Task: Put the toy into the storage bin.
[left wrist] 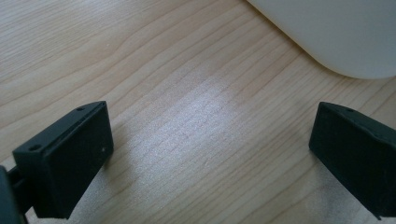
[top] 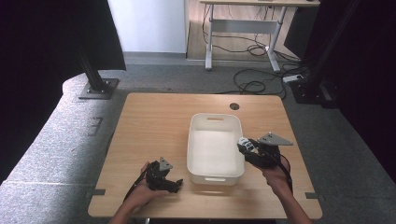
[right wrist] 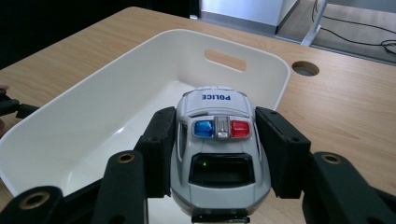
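A toy police car (right wrist: 219, 140) is clamped between the jaws of the right gripper (top: 247, 148), one jaw pressed on each flank, with its roof lights up and its bonnet pointing away from the hand. The car is held above the right-hand rim of the white bin (top: 192, 140), at about 3 o'clock from the bin's centre, and in the right gripper view the bin's bare floor is seen directly ahead and below. The step in hand is judged to be the carry toward the bin, with placement not yet made. For the next move, the car should be brought inward past the rim, lowered to the floor, and the jaws parted. The left gripper (left wrist: 210, 154) is held wide, nothing between its jaws, low over the wooden table (top: 154, 116) at about 8 o'clock from the bin.
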The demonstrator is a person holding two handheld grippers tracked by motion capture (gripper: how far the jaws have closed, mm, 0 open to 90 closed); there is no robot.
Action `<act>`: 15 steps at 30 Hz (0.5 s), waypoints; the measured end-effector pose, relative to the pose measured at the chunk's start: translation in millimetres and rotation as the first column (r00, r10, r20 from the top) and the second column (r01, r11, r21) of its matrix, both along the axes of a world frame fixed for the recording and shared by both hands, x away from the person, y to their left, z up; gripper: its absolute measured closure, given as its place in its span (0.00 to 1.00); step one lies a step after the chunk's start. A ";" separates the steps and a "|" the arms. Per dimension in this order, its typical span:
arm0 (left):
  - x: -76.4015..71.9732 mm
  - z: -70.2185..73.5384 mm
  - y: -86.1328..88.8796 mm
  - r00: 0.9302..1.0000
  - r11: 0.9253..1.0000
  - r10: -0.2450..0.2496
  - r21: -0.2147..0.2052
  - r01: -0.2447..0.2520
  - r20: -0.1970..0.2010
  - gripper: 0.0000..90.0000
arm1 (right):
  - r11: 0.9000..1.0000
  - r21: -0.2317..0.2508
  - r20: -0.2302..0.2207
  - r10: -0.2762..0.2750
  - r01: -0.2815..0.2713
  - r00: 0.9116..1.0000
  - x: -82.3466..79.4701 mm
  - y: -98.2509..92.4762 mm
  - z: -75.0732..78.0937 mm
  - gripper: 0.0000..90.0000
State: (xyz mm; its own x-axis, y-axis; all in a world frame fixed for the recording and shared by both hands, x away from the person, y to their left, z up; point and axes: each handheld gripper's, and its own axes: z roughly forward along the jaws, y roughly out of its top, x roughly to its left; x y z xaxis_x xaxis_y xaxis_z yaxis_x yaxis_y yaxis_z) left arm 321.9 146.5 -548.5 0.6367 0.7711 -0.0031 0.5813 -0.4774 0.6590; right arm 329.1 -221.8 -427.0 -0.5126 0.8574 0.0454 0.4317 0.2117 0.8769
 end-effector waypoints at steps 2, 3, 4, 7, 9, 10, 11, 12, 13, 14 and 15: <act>-0.1 0.0 0.0 1.000 1.000 0.001 0.000 -0.001 0.000 0.00 | 1.000 -0.006 -0.001 0.006 -0.006 1.000 0.7 2.6 -0.5 0.56; -0.2 0.0 0.0 1.000 1.000 0.001 0.000 -0.001 0.000 0.00 | 1.000 -0.006 0.000 0.007 -0.007 1.000 1.1 3.6 -0.8 0.56; -0.1 0.0 0.0 1.000 1.000 0.001 0.000 -0.001 0.000 0.00 | 1.000 -0.007 -0.002 0.009 -0.009 1.000 1.6 5.2 -1.1 0.56; -0.1 0.0 0.0 1.000 1.000 0.001 0.000 -0.001 0.000 0.00 | 1.000 -0.007 -0.003 0.014 -0.014 1.000 2.9 8.5 -1.5 0.56; -0.1 0.0 0.0 1.000 1.000 0.001 0.000 -0.001 0.000 0.00 | 1.000 -0.007 -0.005 0.016 -0.016 1.000 3.6 10.2 -2.0 0.56; -0.1 0.0 0.0 1.000 1.000 0.002 0.000 -0.002 0.000 0.00 | 1.000 -0.012 -0.005 0.018 -0.018 1.000 4.0 11.4 -2.6 0.56; -0.2 0.0 0.0 1.000 1.000 0.002 0.000 -0.002 0.000 0.00 | 1.000 -0.013 -0.006 0.018 -0.018 1.000 4.2 11.9 -2.9 0.56; -0.2 0.0 0.0 1.000 1.000 0.002 0.000 -0.002 0.000 0.00 | 1.000 -0.013 -0.008 0.018 -0.018 1.000 4.6 12.6 -3.3 0.56; -0.2 0.0 0.0 1.000 1.000 0.002 0.000 -0.002 0.000 0.00 | 1.000 -0.015 -0.009 0.018 -0.019 1.000 4.9 13.0 -3.5 0.56; -0.2 0.0 0.0 1.000 1.000 0.002 -0.001 -0.002 0.000 0.00 | 1.000 -0.016 -0.010 0.018 -0.018 1.000 5.3 13.4 -3.7 0.56; -0.2 0.0 0.0 1.000 1.000 0.002 0.000 -0.002 0.000 0.00 | 1.000 -0.013 -0.011 0.018 -0.018 1.000 5.7 14.0 -3.9 0.56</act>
State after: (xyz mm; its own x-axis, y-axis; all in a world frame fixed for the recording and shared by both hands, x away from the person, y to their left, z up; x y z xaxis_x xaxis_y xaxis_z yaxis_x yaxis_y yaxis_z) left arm 321.7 146.5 -548.5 0.6354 0.7722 -0.0035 0.5823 -0.4761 0.6590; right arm 334.8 -207.8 -430.9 -0.5272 0.8488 0.0397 0.4375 0.2310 0.8690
